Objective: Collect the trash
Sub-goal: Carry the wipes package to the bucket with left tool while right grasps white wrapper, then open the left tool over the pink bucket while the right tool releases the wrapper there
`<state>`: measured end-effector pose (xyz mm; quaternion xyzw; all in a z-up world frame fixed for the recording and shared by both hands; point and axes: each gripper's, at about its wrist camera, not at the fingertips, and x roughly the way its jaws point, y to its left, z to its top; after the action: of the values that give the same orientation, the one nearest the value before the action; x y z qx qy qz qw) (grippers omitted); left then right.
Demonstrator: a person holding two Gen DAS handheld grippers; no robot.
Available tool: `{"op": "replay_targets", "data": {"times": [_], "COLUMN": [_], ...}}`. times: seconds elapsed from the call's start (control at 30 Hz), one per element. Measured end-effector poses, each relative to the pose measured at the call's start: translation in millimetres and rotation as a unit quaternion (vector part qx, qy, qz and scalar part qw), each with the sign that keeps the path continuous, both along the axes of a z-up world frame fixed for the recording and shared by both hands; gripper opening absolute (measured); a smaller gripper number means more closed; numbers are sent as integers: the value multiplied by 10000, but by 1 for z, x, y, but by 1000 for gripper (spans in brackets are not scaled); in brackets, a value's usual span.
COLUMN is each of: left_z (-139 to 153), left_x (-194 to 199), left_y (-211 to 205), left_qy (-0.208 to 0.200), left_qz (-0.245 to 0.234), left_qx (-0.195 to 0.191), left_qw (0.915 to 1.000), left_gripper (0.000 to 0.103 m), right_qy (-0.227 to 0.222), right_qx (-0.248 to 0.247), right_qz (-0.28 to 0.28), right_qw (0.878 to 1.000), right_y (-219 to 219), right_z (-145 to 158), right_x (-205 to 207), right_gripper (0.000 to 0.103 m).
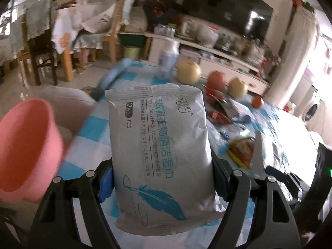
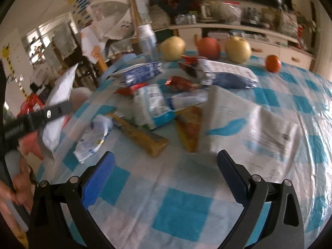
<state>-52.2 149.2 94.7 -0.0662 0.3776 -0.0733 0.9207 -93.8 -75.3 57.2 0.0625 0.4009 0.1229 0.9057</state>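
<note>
A silver-grey wipes packet [image 1: 159, 145] bears a teal feather at the frame's centre. At left sits a pink bin [image 1: 27, 145]. The tablecloth [image 2: 186, 207] is checked blue and white; gripper pads [image 2: 99, 178] are blue.

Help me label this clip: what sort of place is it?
Most likely a lived-in home's living and dining room: a checked tablecloth strewn with wrappers, a big dark TV above a cluttered sideboard, wooden dining chairs.
</note>
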Motion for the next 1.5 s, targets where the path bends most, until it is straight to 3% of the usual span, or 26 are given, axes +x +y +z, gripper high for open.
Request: {"op": "replay_targets", "data": {"times": [0.2, 0.37, 0.5, 0.8, 0.87, 0.93, 1.07, 1.33, 1.5], "left_z": [9, 11, 7, 1, -2, -4, -7, -10, -10], "left_x": [0, -1, 1, 6, 5, 6, 8, 6, 6], "left_y": [41, 64, 81, 123, 130, 137, 146, 162, 173], "left_qy": [-200, -270, -287, -219, -206, -172, -128, -65, -58], "left_qz": [552, 836, 1096, 1506, 1560, 1629, 1706, 1923, 2105], "left_qx": [137, 170, 429, 511, 443, 396, 311, 179, 178], "left_qw": [9982, 9960, 9926, 9870, 9865, 9857, 9848, 9812, 9774], "left_gripper": [77, 77, 77, 77, 77, 77, 77, 77, 77], "right_qy": [-15, 379, 517, 570, 535, 453, 419, 267, -11], "right_qx": [98, 415, 193, -516, -782, -1127, -1168, -1362, -1333], "right_qz": [359, 304, 190, -152, -151, -133, -24, 104, 236], "right_qw": [9993, 9980, 9983, 9969, 9954, 9925, 9923, 9903, 9908], "right_y": [41, 71, 97, 144, 152, 161, 169, 178, 189], "right_z": [-1, -13, -24, -33, -35, -36, -34, -30, -6], "right_x": [-3, 8, 21, 54, 58, 58, 62, 62, 57], "right_gripper": [98, 98, 98, 97, 95, 85, 69, 68, 68]}}
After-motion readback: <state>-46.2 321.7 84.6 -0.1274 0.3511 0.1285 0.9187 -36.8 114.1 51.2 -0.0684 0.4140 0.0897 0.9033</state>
